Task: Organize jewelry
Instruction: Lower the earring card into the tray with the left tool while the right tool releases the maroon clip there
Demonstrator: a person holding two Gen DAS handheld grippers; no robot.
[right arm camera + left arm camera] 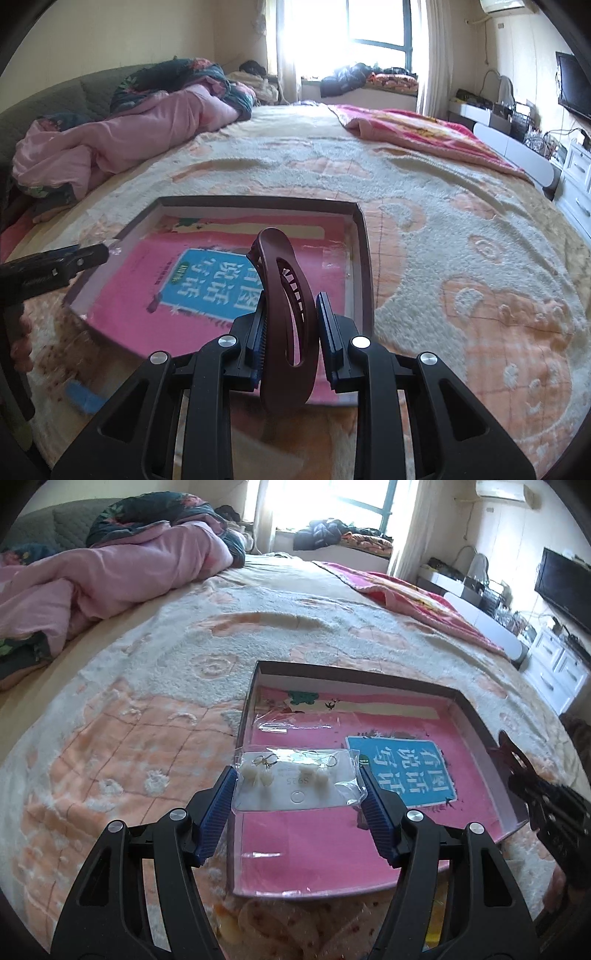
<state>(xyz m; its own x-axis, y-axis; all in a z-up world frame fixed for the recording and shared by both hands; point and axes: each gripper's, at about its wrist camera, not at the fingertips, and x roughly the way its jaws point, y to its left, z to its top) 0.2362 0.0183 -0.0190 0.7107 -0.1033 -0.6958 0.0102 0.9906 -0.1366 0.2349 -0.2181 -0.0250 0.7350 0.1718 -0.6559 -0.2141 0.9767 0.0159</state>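
Bed: left gripper [298,786] clamps "S925" earring bag [295,781]; right gripper [290,325] clamps hair claw [286,317].

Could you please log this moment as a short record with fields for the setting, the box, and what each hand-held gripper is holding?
setting: bed with a cream and peach blanket
box: shallow open box on the blanket, pink book inside
left hand-held gripper: shut on clear earring packet, over the box
right hand-held gripper: shut on dark red hair clip, at the box's near edge
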